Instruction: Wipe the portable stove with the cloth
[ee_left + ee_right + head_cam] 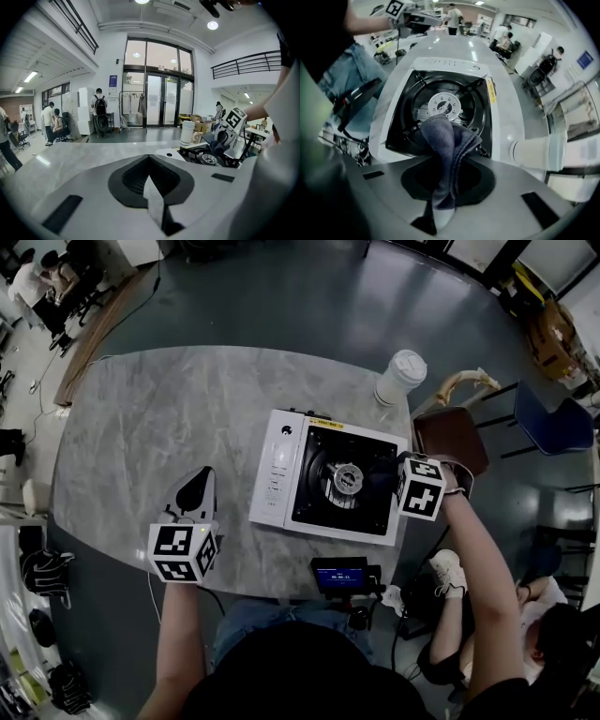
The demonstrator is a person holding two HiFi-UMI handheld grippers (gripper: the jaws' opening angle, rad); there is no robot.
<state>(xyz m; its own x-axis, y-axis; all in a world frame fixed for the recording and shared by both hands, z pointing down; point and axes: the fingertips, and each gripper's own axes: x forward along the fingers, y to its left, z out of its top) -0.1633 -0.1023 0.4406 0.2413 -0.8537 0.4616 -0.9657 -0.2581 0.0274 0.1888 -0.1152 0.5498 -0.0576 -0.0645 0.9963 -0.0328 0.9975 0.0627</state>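
Observation:
A white portable stove (281, 470) with a black burner well (345, 481) sits on the grey table (150, 418). My right gripper (396, 474) hangs over the stove's right edge, shut on a dark blue-grey cloth (445, 140). In the right gripper view the cloth drapes from the jaws onto the near rim of the black well, just short of the round burner (440, 104). My left gripper (195, 491) rests over bare table left of the stove, jaws shut with nothing in them (154, 206). The stove (206, 157) shows at the right of the left gripper view.
A white lidded paper cup (401, 377) stands on the table behind the stove's right corner. A small black device with a lit screen (342, 576) sits at the table's near edge. Chairs (548, 423) and a seated person (469, 634) are on my right.

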